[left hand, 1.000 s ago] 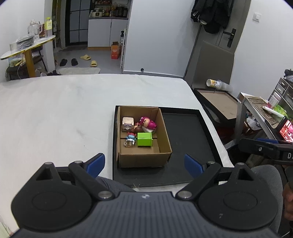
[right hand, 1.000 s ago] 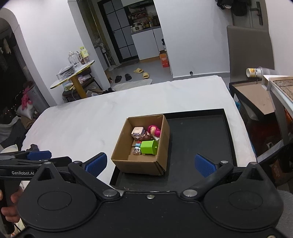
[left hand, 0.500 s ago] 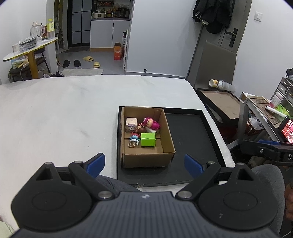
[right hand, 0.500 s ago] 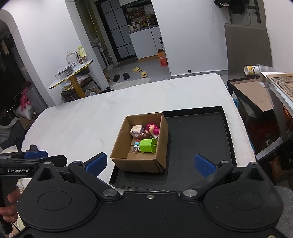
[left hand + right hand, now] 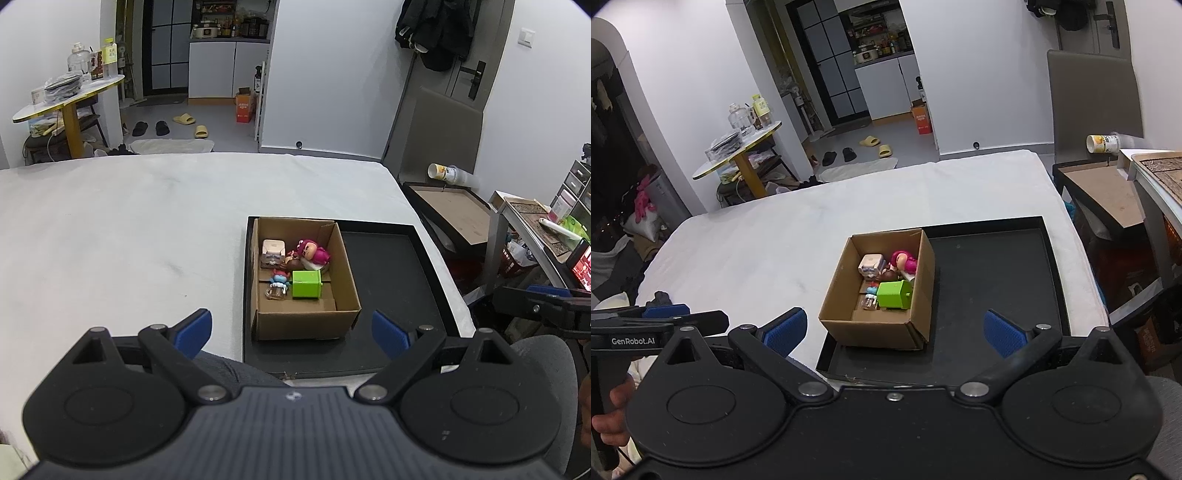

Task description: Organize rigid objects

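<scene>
An open cardboard box (image 5: 343, 314) (image 5: 834, 306) stands at the left end of a black tray (image 5: 402, 273) (image 5: 997, 269) on a white-covered table. Inside lie a green block (image 5: 306, 283) (image 5: 894, 294), a pink figure (image 5: 313, 253) (image 5: 905, 260), a pale small box (image 5: 273, 251) (image 5: 870, 264) and a small blue figure (image 5: 279, 279). My left gripper (image 5: 291, 332) is open and empty, held back from the box's near side. My right gripper (image 5: 894, 328) is open and empty, also short of the box.
The white table (image 5: 129, 229) stretches left of the tray. A chair with a tipped cup (image 5: 445, 172) and a cluttered side table (image 5: 532, 218) stand at the right. A round table (image 5: 738, 151) stands far left. Each gripper shows at the other view's edge.
Both grippers have pulled back and risen a little, so the box and tray look smaller and lower. Nothing in the box moved. Both stay open.
</scene>
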`<action>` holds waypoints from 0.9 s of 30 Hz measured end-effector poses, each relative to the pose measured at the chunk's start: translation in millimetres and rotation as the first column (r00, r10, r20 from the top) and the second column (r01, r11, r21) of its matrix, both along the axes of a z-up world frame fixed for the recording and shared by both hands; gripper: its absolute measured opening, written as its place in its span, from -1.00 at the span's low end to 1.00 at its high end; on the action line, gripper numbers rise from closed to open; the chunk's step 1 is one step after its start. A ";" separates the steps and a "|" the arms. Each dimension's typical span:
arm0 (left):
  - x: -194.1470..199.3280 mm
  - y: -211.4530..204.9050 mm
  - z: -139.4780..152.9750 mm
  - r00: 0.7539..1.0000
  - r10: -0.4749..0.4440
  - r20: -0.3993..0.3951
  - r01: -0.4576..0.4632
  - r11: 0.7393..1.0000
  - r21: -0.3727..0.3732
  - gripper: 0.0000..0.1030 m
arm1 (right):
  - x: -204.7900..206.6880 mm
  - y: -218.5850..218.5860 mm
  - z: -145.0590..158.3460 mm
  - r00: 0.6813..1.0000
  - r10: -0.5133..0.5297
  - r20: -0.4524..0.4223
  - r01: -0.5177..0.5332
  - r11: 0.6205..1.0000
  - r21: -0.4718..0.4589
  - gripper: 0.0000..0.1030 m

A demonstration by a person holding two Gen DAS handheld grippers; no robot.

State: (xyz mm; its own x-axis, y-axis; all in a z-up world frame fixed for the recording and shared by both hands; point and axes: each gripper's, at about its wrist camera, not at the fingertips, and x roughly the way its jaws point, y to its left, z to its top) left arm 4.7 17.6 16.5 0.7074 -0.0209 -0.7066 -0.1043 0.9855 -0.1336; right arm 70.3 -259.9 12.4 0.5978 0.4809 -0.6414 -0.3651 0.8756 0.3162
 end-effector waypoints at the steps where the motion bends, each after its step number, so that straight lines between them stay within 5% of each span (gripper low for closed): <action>1: 0.0 0.1 0.1 1.000 0.001 0.000 -0.001 1.000 -0.001 0.80 | -0.5 1.0 0.1 1.000 0.002 0.003 -0.002 1.000 -0.004 1.00; 27: -1.3 -0.8 2.6 1.000 0.000 0.003 0.000 1.000 0.006 0.80 | -6.0 4.3 6.0 1.000 0.010 0.011 -0.010 1.000 -0.013 1.00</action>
State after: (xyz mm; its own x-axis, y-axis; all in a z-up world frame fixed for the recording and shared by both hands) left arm 3.5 16.8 19.1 0.7094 -0.0172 -0.7046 -0.1035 0.9863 -0.1283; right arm 64.4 -255.6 18.5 0.6000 0.4783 -0.6412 -0.3771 0.8760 0.3006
